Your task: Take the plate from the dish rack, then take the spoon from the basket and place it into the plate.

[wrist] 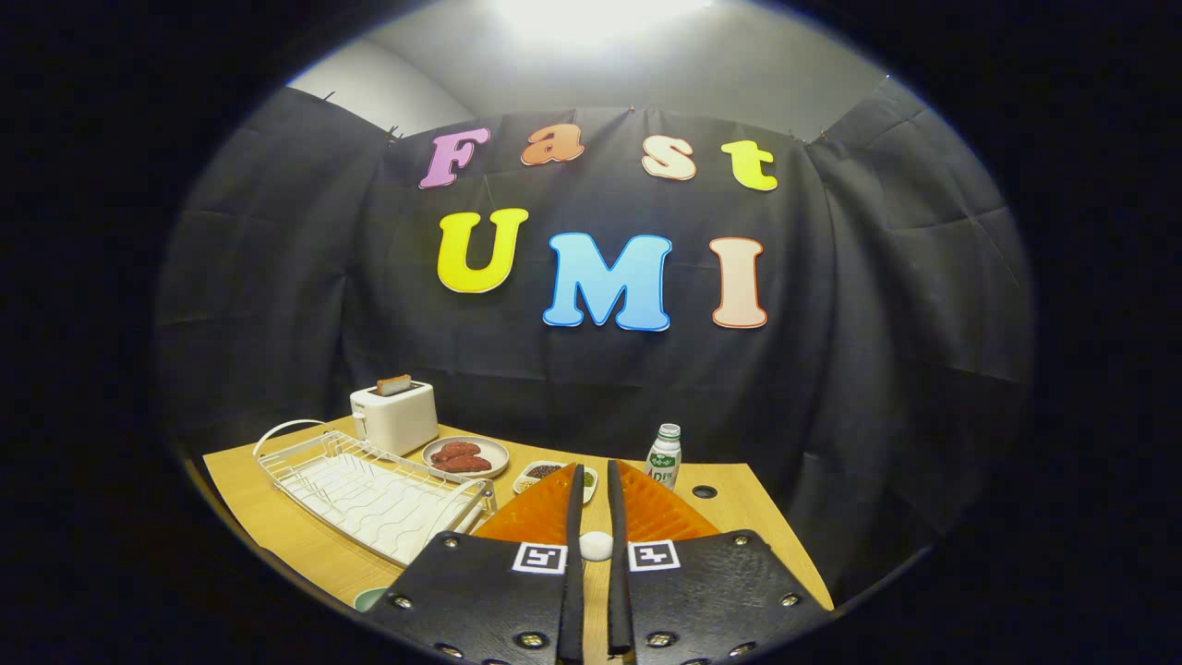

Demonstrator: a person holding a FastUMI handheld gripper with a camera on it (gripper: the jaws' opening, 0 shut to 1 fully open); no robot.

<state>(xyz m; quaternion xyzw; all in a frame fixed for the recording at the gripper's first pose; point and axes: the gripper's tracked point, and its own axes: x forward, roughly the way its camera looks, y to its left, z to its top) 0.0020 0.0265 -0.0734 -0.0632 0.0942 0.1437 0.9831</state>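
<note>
The gripper [591, 480] is hanging above the near edge of the desk [277, 517], its jaws standing narrow with only a slim gap between the 2 orange fingers [540, 513]. Low in that gap a small white rounded thing [596, 545] is sitting — possibly the spoon's bowl or handle end, but whether both fingers are pressing on it cannot be told, nor which way its long axis is running. The white wire dish rack [369, 489] is lying to the left of the fingers and is looking empty of any plate, so step 1 is probably done. A pale green rim [369, 598] is peeking out beside the gripper body, below the rack — perhaps the plate. No basket is identifiable. Left, by this reading: lowering the spoon into the plate. Beyond the fingers are standing a toaster [394, 417], a dish of reddish food [465, 456], a small divided dish [554, 476] and a bottle [663, 457].
</note>
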